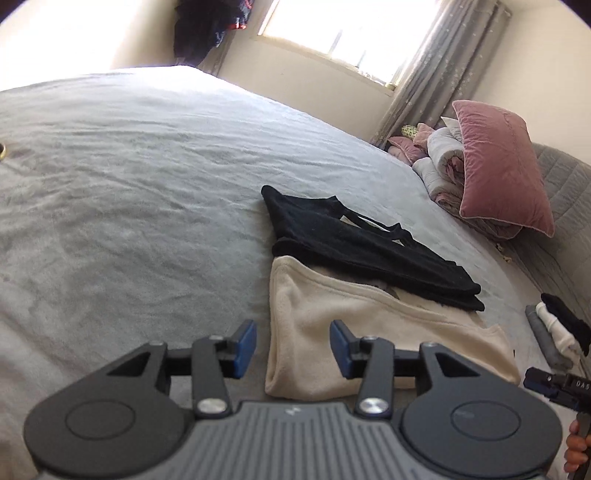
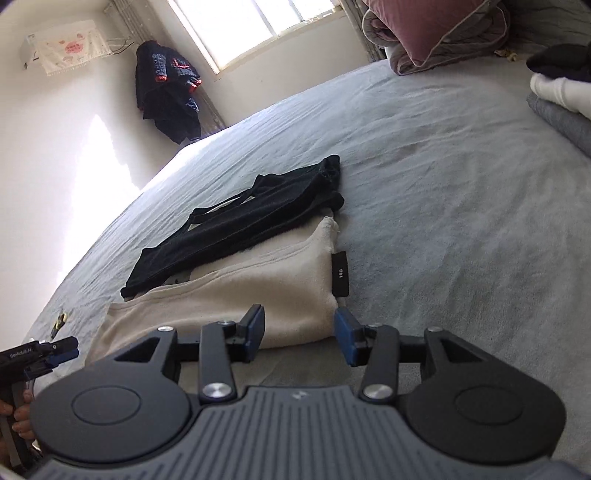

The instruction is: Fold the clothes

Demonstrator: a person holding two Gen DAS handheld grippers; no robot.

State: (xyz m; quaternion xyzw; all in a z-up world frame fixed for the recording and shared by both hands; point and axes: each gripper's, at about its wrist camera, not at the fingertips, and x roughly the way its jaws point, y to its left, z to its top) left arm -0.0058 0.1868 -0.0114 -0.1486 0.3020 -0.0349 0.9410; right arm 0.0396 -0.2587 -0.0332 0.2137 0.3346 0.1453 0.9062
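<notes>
A grey bed [image 1: 129,184] fills both views, its cover lightly creased. Near one side a folded cream garment [image 1: 354,343] lies flat, and a folded black garment [image 1: 351,240] rests partly on its far edge and partly on the bed. The left view alone shows a pink pillow [image 1: 498,166] leaning on rolled bedding against a grey quilted headboard [image 1: 565,199], and a curtain [image 1: 436,62] beside the bright window [image 1: 332,33]. The right view alone shows dark clothes hanging [image 2: 166,88] in the room's corner, a covered wall unit [image 2: 62,44] high on the wall, and a black tag [image 2: 341,273] marked "140" at the cream garment's edge. A small stack [image 2: 561,99] of grey, white and dark folded things sits at the bed's edge, seen close in the right view and small in the left. The left hand-held gripper [image 1: 293,345] hovers low over the near corner of the cream garment, jaws wide apart and holding nothing. The right hand-held gripper [image 2: 300,330] hangs at the cream garment's other near corner, likewise spread wide and empty. Each view catches the other tool at its edge with a person's fingers [image 2: 20,413] on the handle. A small yellow-and-black object [image 2: 59,320] lies on the bed, seen only from the right.
</notes>
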